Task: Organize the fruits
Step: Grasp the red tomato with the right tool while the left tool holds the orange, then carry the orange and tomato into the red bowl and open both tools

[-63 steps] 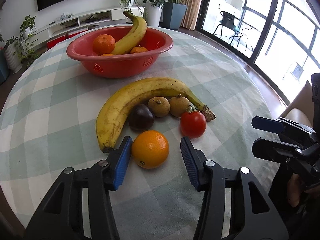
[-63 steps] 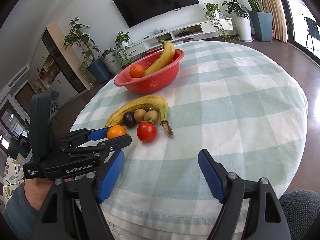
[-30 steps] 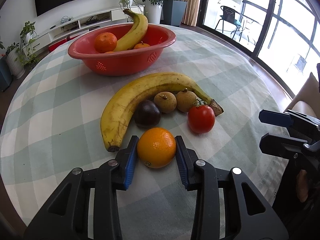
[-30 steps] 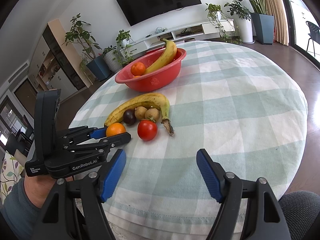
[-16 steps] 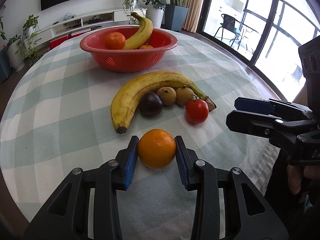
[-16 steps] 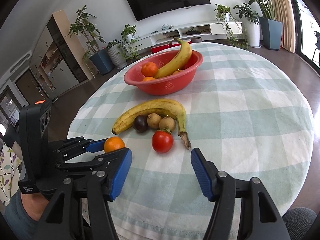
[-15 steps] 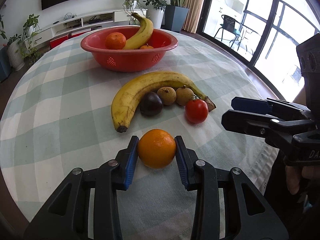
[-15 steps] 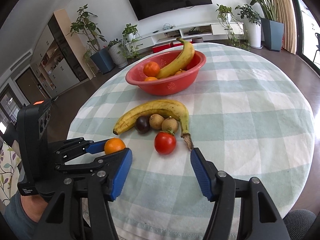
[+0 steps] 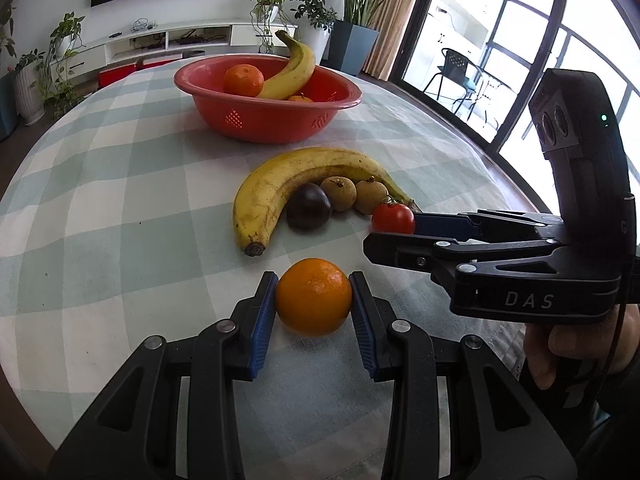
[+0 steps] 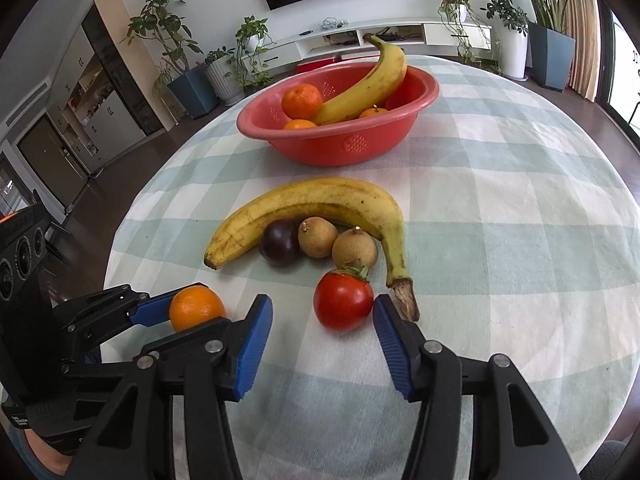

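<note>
My left gripper is shut on an orange low over the checked cloth, near the table's front edge. The orange also shows at the left of the right wrist view. My right gripper is closing around a red tomato. The tomato sits between the fingertips, close to the right pad, and neither pad presses on it. Beyond it lie a large banana, a dark round fruit and two brown round fruits. A red bowl at the back holds a banana and small oranges.
The round table's cloth drops off just behind both grippers. A person's hand holds the right gripper's body, which reaches across to the right of the orange. The banana's stem lies just right of the tomato.
My right gripper has moved in on the tomato and its jaws have narrowed. My left gripper has drawn the orange back from the other fruits, towards the near edge.
</note>
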Demonstrator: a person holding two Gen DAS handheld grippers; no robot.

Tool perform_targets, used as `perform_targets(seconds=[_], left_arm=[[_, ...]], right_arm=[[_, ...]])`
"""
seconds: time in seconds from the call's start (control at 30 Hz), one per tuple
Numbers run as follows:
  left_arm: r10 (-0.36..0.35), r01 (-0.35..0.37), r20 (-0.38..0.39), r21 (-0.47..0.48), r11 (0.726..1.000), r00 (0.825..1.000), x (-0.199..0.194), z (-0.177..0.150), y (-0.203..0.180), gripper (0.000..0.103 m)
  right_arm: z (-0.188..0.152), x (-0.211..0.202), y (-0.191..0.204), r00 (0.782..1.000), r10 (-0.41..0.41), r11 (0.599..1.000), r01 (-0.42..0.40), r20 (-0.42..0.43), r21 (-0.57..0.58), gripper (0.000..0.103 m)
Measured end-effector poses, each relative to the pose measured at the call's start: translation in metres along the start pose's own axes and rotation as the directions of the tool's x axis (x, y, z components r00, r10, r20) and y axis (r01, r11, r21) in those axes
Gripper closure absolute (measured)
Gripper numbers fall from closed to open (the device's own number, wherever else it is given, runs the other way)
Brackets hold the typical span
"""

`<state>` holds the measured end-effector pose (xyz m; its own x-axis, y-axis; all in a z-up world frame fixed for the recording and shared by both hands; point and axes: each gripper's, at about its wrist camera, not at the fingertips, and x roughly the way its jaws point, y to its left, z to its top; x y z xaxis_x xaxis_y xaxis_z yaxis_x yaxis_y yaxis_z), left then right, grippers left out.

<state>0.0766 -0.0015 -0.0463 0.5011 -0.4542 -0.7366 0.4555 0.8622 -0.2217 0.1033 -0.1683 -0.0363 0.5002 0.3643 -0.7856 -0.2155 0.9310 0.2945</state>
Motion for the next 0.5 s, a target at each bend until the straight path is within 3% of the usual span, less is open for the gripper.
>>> perform_targets(seconds=[0.13,0.27,0.5], left_arm=[[-0.008,0.008,0.006,-0.009,1.0,1.0,-0.001,-0.001,0.002,0.069],[-0.01,0.01,0.007,-0.01,1.0,1.0,-0.001,-0.001,0.002,0.069],[-0.014,0.014,0.011,-0.013,1.0,1.0,-0.001,-0.001,0.003,0.069]], right_arm=[[0.002,0.004,0.0,1.0,-0.016,1.0,0.016,0.001,-0.009,0.053],[0.003,0.005,-0.003,1.0,-0.018,1.0,0.018,0.001,-0.007,0.068],[-0.004,-0.008,-0.008,1.0,0.01,1.0,-0.011,0.02,0.015,0.069]])
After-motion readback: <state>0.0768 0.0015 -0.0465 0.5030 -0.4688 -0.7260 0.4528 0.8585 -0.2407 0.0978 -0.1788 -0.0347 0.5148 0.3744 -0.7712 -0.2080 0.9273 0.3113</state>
